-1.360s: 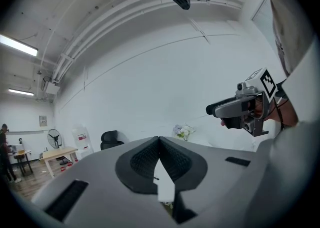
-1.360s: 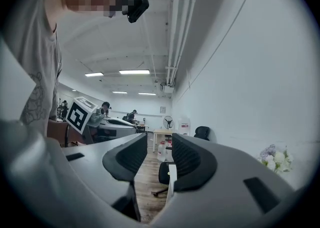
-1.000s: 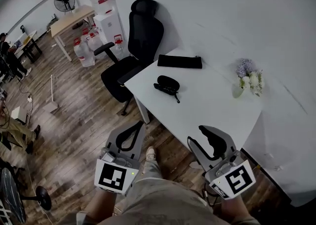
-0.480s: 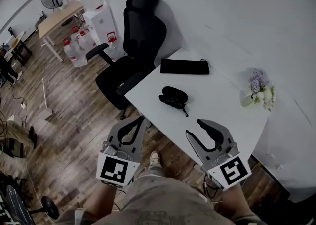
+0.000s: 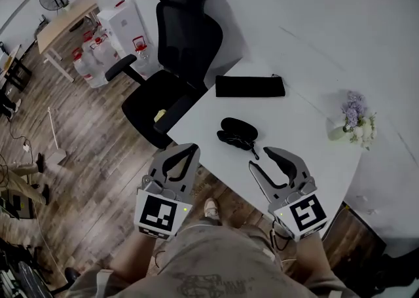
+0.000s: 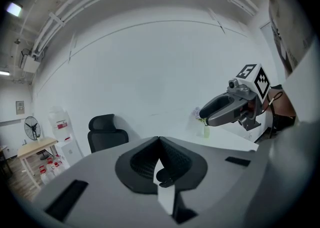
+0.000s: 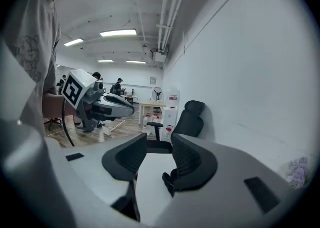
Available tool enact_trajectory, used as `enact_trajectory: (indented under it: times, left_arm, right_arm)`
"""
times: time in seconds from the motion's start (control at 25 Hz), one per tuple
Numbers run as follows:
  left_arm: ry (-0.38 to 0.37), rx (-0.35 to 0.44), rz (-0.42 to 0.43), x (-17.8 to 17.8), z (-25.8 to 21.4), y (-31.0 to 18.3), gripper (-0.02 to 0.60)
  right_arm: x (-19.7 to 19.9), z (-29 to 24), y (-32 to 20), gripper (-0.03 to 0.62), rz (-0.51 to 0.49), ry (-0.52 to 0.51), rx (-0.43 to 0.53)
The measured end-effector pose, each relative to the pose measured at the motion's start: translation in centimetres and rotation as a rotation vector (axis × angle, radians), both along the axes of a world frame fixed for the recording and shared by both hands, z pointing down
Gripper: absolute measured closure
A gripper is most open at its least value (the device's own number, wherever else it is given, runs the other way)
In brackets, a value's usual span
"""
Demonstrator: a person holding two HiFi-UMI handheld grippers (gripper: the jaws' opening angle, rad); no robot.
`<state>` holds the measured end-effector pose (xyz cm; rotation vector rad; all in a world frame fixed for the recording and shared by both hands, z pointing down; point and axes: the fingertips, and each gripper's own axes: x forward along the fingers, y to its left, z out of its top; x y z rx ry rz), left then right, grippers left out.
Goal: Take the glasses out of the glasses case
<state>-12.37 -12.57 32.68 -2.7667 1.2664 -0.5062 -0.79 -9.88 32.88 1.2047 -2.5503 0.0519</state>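
My left claw [image 5: 185, 152] is pressed together, empty; my right claw [image 5: 264, 160] gapes wide — the case [image 5: 237, 131] lies on the desk [image 5: 301, 130] just ahead.

left tongs [image 5: 186, 151]: grey moulded shell, black ribbed pads [image 6: 172, 159], black cable [image 7: 65, 124] | right tongs [image 5: 260, 160]: identical shell | white marker cubes [image 5: 158, 215], black square codes | wear: pale grey printed shirt [image 5: 216, 260], white shoe [image 5: 211, 208]
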Motion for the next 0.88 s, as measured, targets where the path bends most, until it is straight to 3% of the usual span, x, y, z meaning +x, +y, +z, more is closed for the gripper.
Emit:
enact_trajectory:
  times: [0.52, 0.88]
  left_arm:
    - [0.005, -0.074, 0.0, 1.9, 2.5, -1.2, 0.566]
    - [-0.006, -0.096, -0.047, 2.8, 3.2, -2.4, 0.566]
  right_arm:
    - [2.7, 4.8, -2.2, 0.418, 0.026, 0.092, -0.129]
    - [3.3, 7.3, -5.1, 0.418, -0.033, 0.169, -0.169]
